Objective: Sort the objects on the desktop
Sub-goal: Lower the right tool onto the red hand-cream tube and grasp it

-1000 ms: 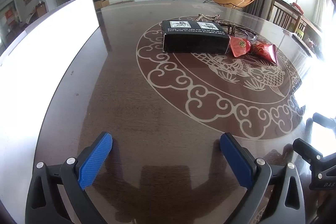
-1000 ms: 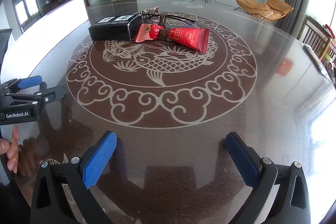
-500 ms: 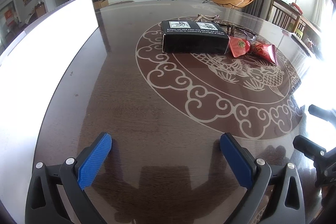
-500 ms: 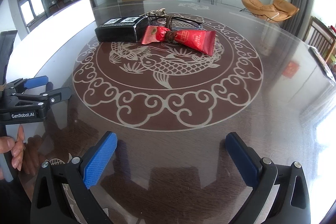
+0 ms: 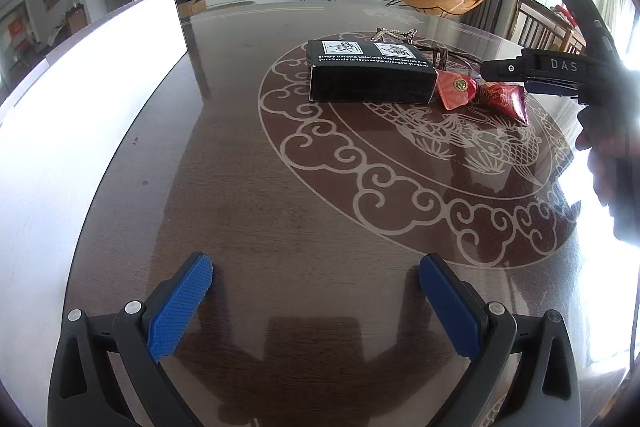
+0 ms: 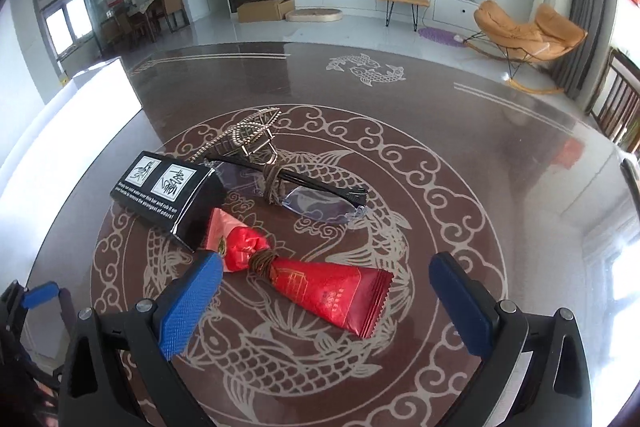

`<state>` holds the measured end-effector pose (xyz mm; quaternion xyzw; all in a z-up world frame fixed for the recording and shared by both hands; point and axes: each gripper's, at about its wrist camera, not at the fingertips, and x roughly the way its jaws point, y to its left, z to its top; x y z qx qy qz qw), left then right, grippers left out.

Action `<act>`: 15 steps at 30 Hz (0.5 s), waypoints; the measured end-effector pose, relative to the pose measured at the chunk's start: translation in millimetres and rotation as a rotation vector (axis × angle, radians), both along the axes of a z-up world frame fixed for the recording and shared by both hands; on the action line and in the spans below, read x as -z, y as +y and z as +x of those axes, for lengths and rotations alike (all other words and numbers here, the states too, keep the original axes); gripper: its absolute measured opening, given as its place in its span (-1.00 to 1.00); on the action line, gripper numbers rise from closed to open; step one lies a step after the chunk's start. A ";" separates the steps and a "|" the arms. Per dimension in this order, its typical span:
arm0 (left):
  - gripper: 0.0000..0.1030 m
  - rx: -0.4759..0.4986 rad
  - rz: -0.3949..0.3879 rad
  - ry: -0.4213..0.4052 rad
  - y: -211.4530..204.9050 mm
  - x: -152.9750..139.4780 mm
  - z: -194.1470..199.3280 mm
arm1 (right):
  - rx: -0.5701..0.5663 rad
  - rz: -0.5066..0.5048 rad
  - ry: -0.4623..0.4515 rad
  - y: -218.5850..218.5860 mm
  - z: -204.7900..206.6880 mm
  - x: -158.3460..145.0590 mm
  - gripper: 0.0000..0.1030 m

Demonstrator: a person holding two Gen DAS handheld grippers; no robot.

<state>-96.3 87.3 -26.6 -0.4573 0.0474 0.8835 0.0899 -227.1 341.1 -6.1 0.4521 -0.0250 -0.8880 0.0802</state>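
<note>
Right hand-held gripper [image 6: 324, 277] released, blue pads wide apart, hovering low over the red snack packet [image 6: 320, 287] on the dark patterned counter [image 6: 460, 155]. Left pad just beside the packet's twisted end, right pad well clear of its crimped end. Packet cinched near the middle by a brown cord. Black box [image 6: 168, 193] with white print touching the packet's far left end. Behind both, folded glasses [image 6: 296, 189] wrapped in the same kind of cord, with a beaded hair clip [image 6: 250, 137] just beyond. Left hand-held gripper [image 5: 316, 277] also released, pads spread over bare counter, well apart from the box [image 5: 370, 77] and packet [image 5: 480, 95]. Holding nothing. White board [image 5: 80, 107] along the counter's left edge.
</note>
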 end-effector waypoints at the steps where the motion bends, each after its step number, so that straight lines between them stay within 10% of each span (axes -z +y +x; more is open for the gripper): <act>1: 1.00 0.000 0.000 0.000 0.0 0.0 0.0 | 0.016 -0.028 -0.011 1.5 -2.8 4.7 1.00; 15: 1.00 -0.001 0.002 0.000 -0.7 -0.4 -1.6 | -0.432 0.099 -0.061 -48.5 75.7 25.6 1.00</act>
